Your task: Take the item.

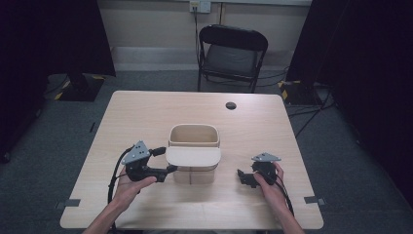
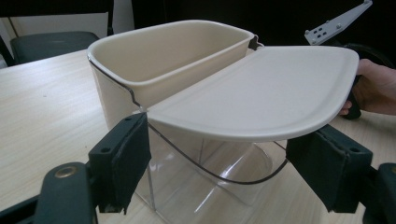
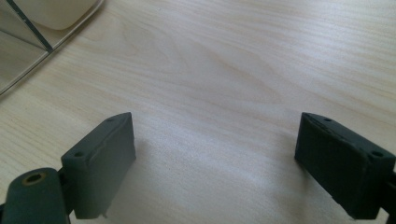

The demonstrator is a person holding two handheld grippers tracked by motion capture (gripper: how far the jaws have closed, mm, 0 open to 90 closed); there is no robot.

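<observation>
Left gripper [image 1: 171, 168]: jaws apart, held level in left hand [image 1: 130, 185] at table's 8 o'clock, aimed toward 3 o'clock. Nothing clamped. Cream lid [image 2: 261, 91] lies between and just above its pads [image 2: 128, 158], near edge foremost; contact not confirmed.

Centre: cream bin [image 1: 194, 135] on clear base [image 2: 210, 182], mid-table [image 1: 146, 107]. Lid half-covers near side, long axis running 9-to-3 o'clock.

Right gripper [image 3: 215, 163]: jaws wide apart over bare wood at 4 o'clock, well clear of bin. Right hand [image 1: 269, 184] low.

Judgement: left gripper nearer; lid its likely target.
</observation>
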